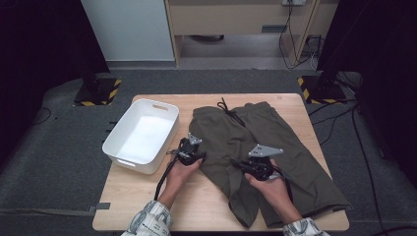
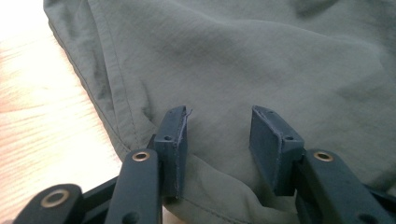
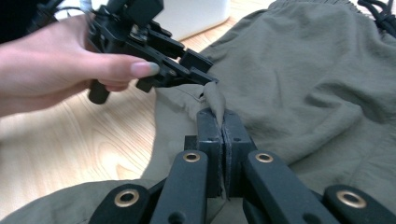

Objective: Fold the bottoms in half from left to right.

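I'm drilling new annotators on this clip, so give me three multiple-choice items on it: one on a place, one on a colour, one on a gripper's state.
1. Where does the white bin stand?
A. left of the shorts
B. right of the shorts
C. on top of the shorts

2. What colour are the shorts?
A. red
B. olive green
C. white

3. How do the right gripper's jaws stand?
A. wide open above the bin
B. closed on bare wood
C. closed on a fold of the shorts

Key: 1 A, the high view shows the bin at the table's left; 2 B, the cloth is olive in every view; 3 C, the right gripper view shows fabric pinched between its pads.
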`<state>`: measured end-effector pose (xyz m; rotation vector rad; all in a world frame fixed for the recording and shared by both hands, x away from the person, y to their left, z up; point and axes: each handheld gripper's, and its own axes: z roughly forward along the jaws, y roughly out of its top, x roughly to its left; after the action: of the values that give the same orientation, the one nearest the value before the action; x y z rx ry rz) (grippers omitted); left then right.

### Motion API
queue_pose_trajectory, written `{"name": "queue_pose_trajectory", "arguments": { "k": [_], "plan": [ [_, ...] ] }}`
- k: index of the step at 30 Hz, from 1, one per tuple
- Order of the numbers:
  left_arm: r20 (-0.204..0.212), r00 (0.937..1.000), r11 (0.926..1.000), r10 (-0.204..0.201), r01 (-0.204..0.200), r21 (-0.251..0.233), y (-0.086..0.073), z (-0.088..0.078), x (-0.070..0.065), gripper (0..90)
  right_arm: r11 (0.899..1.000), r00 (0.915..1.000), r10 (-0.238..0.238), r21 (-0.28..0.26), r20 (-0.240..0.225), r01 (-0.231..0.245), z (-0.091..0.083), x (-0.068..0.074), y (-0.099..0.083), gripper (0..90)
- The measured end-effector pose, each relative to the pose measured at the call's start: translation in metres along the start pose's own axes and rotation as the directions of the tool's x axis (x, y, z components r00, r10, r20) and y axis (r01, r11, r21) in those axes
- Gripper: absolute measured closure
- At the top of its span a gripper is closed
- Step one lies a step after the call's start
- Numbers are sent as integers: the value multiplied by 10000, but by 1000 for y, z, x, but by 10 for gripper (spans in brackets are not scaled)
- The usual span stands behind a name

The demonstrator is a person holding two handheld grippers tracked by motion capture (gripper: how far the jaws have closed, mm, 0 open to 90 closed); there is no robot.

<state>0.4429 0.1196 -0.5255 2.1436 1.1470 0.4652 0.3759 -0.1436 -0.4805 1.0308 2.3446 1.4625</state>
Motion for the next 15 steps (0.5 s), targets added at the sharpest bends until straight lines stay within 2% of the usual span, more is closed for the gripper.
{"name": "queue_pose_trajectory", "arguments": {
  "k": [4, 7, 9, 11, 13, 15],
  "plan": [
    [13, 10000, 10000, 21, -20, -86, -6, -4, -3, 560, 9999, 10000, 74, -70, -33, -74, -1, -1, -1, 888],
    [32, 10000, 9999, 69, -68, -126, -10, -8, -7, 560, 9999, 10000, -95, 36, 2, 95, -1, 1, -2, 888],
    [66, 9998, 9997, 164, -163, -165, -14, -12, -9, 561, 10000, 10000, 57, -77, -51, -58, -3, 2, -3, 888],
    [47, 9999, 9996, 97, -96, -256, -18, -14, -11, 562, 9999, 9999, -97, -32, -53, 97, -4, 3, -4, 888],
    [76, 9999, 9999, 83, -82, -99, -18, -16, -12, 559, 10000, 10000, 3, -52, -76, -3, -5, 3, -5, 888],
    [68, 10000, 10000, -45, 45, -76, -16, -18, -12, 508, 10000, 9999, -88, -26, -55, 88, -6, 4, -6, 887]
  ]
}}
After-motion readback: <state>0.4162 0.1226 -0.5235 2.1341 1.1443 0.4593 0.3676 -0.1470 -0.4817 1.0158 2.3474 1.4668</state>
